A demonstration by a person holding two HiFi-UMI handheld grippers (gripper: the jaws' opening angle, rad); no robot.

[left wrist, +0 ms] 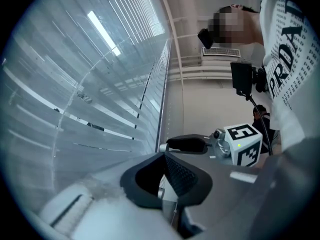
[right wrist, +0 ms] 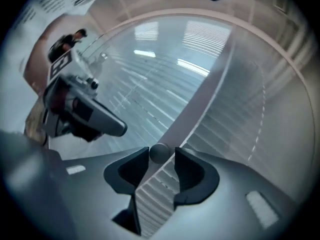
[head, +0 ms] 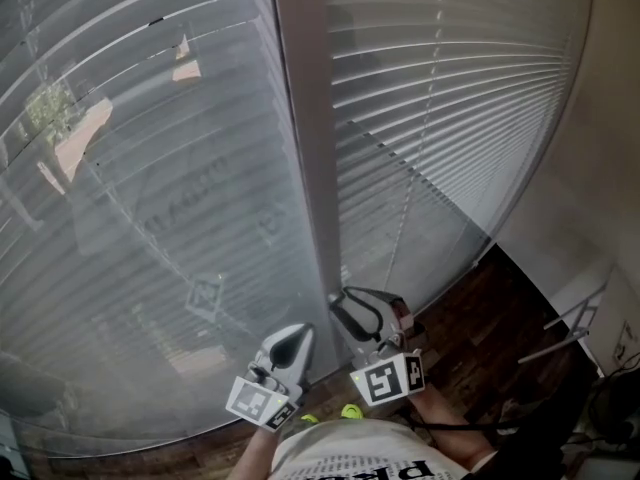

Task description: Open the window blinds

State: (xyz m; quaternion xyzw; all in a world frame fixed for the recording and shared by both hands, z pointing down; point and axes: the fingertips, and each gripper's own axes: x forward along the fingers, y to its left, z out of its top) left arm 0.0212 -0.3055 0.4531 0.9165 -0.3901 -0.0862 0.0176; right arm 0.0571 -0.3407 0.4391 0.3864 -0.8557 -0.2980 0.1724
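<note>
Two slatted window blinds hang side by side, the left blind (head: 150,168) and the right blind (head: 450,98), with a pale upright frame post (head: 310,148) between them. Their slats lie nearly flat against the glass. My right gripper (head: 342,298) (right wrist: 161,156) points level at the foot of the post. Its jaws stand open, with the round end of a grey rod (right wrist: 160,153) between the tips. My left gripper (head: 298,333) (left wrist: 165,156) hangs just left of it near the left blind's lower part. Its jaw tips meet, and I see nothing clearly between them.
Dark wooden floor (head: 480,328) runs below the blinds. A pale wall (head: 590,168) closes the right side, with metal stand legs (head: 575,328) beside it. A thin lift cord (head: 405,208) hangs on the right blind. A black device (left wrist: 242,76) is mounted behind me.
</note>
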